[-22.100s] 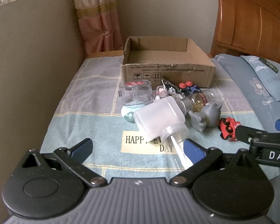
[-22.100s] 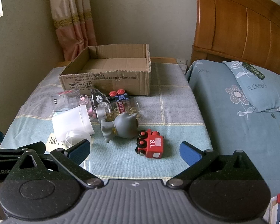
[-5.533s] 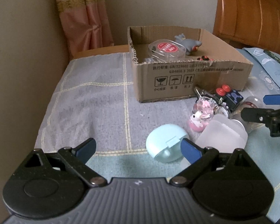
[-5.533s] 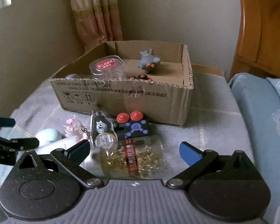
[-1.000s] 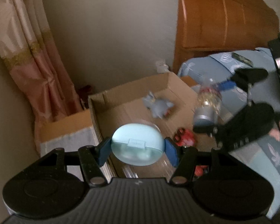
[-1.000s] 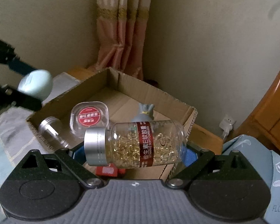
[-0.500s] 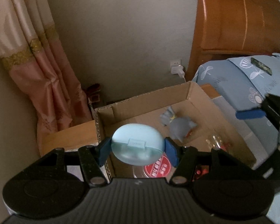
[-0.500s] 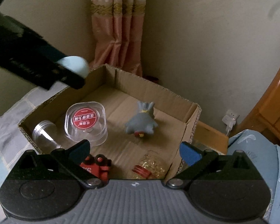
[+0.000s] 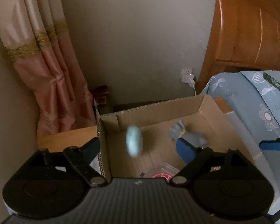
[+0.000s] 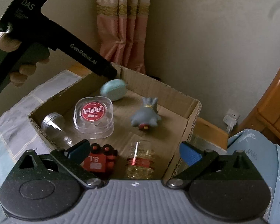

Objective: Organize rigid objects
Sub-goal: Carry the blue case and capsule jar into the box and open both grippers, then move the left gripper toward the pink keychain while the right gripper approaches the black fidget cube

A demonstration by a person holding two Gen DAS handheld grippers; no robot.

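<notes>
Left gripper (image 9: 138, 147): pitched steeply down over the near left corner of the cardboard box (image 10: 188, 115); its jaws are opening and nothing sits between the pads.
Left hand (image 10: 11, 56): upper left of the right wrist view, fingers wrapped round the black handle, whose long arm slants down to the box's far left wall.
Pale blue case (image 9: 134, 143): motion-blurred, clear of both pads, in mid-air just below the left gripper's tip, over the far left part of the box.
Right gripper (image 10: 134, 150): angled down above the near right side of the box, jaws spread wide and empty.
Box contents: a clear square tub with a red round label (image 10: 93, 116) left of centre; a clear jar with a silver lid (image 10: 53, 125) lying against the left wall; a grey-blue figurine (image 10: 145, 115) near the middle; a red toy train (image 10: 99, 160) and a bottle of golden capsules (image 10: 139, 161) at the near wall, just beside each other.
Counter (image 10: 18, 115): covered with a checked cloth of pale grey and blue squares, lower left of the right wrist view; the box stands on it.
Room: a pink curtain (image 9: 44, 71) with a gold band hangs at the left, a plain beige wall behind the box with a white plug (image 9: 188, 78) in a socket, an orange wooden headboard (image 9: 252, 29) at the upper right, and blue floral bedding (image 9: 261, 112) at the right edge.
</notes>
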